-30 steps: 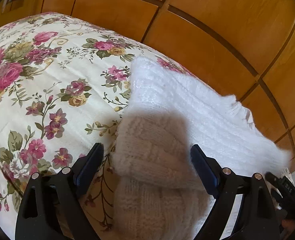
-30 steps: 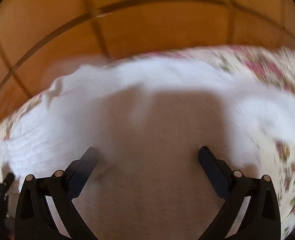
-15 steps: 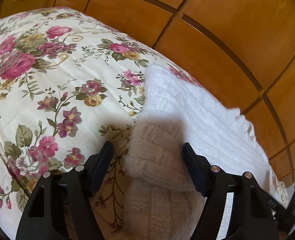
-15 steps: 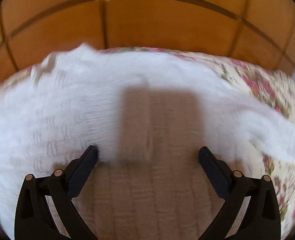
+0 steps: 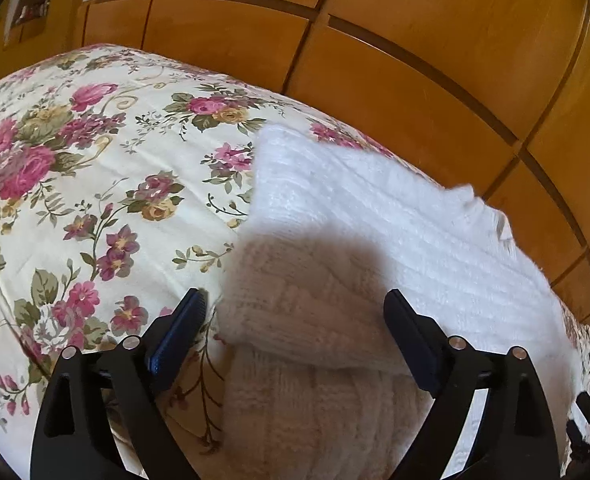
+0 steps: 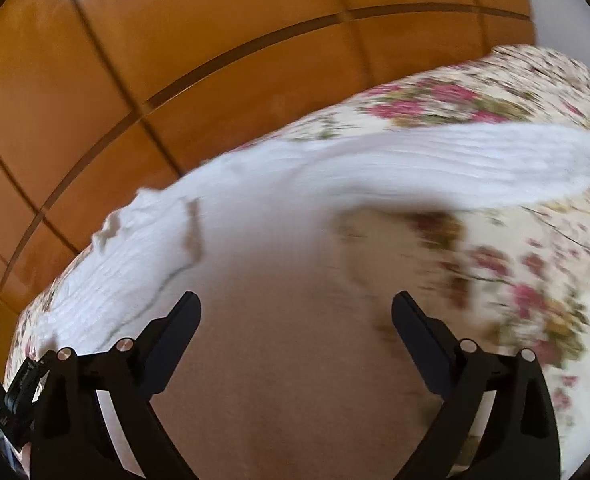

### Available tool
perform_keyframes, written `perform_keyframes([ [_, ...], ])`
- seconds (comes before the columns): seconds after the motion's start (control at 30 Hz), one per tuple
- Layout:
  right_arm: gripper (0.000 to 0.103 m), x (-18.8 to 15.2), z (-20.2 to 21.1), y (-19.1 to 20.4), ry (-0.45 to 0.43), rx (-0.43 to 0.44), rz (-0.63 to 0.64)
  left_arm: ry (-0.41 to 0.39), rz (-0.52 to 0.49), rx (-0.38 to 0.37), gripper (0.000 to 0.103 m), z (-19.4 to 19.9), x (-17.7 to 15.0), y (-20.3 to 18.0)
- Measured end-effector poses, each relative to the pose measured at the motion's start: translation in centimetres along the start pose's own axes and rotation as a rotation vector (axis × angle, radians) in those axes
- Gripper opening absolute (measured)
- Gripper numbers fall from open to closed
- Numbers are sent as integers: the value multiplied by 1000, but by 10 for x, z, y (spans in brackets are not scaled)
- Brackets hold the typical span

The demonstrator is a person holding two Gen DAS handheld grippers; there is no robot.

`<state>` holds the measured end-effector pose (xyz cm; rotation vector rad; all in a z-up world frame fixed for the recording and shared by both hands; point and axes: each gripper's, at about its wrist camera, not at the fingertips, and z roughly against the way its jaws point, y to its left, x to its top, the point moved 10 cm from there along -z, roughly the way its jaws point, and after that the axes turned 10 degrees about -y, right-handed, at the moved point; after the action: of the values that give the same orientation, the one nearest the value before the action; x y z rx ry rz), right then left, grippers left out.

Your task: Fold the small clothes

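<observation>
**Knit half-folded, more to go**

Left wrist: white knit garment (image 5: 395, 216) lies on floral bedspread (image 5: 95, 184), its 6 o'clock end already doubled over. Our left gripper (image 5: 295, 312) is opening, pads clear of that fold.

Right wrist: blurred. Right gripper (image 6: 295, 316) is closing, nothing pinched; a sleeve (image 6: 475, 164) at 2 o'clock looks unfolded, so we're approx. midway.

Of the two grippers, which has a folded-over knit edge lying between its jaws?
The left gripper: the white knit garment has a folded flap between its opening jaws. The right gripper shows only flat, blurred knit.
</observation>
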<state>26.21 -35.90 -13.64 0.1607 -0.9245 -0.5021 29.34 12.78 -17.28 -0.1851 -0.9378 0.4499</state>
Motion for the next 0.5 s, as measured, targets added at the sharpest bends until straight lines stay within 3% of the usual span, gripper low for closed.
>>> perform_keyframes([
  [0.13,84,6,11,-42,-10,-48,-78,13,-49,16,91,5,-4,-3],
  [0.33,84,26,28,-91,-59,-121,-94,42,-175,48,92,15,-17,-11],
  [0.5,78,40,37,-146,-87,-195,-200,49,-163,29,94,18,-21,-9],
])
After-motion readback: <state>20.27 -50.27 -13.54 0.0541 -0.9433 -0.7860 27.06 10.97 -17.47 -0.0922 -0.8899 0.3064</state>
